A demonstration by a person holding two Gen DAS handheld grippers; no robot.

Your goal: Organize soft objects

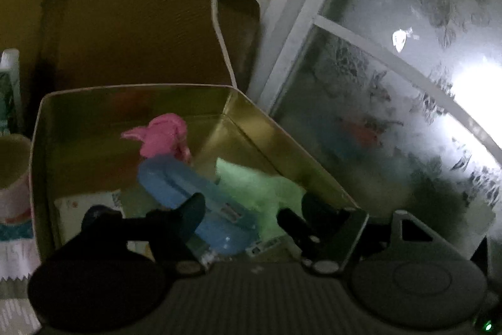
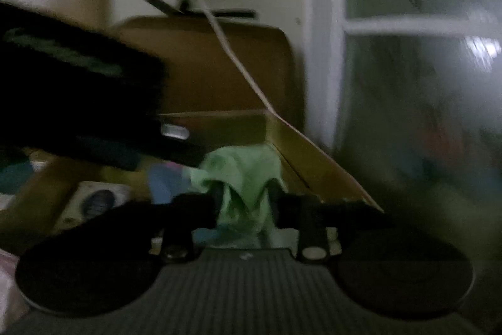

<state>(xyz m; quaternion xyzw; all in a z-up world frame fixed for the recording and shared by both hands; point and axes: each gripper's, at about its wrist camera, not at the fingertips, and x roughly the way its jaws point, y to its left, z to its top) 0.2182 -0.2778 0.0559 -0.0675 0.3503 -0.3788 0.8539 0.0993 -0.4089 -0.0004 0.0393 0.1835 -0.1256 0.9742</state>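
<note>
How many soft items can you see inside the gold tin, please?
3: a pink cloth toward the back of the gold tin, a blue one in front of it, and a green cloth held by the right tongs. More may be hidden.

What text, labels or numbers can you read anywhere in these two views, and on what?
None can be read.
Blue cloth: small sewn tag, print too blurred.
White card in the gold tin: dark oval mark, blurred.
White packet at the left wrist view's left edge: faint lettering, too dim and cut off.
Mug: coloured pattern, no words visible.
</note>
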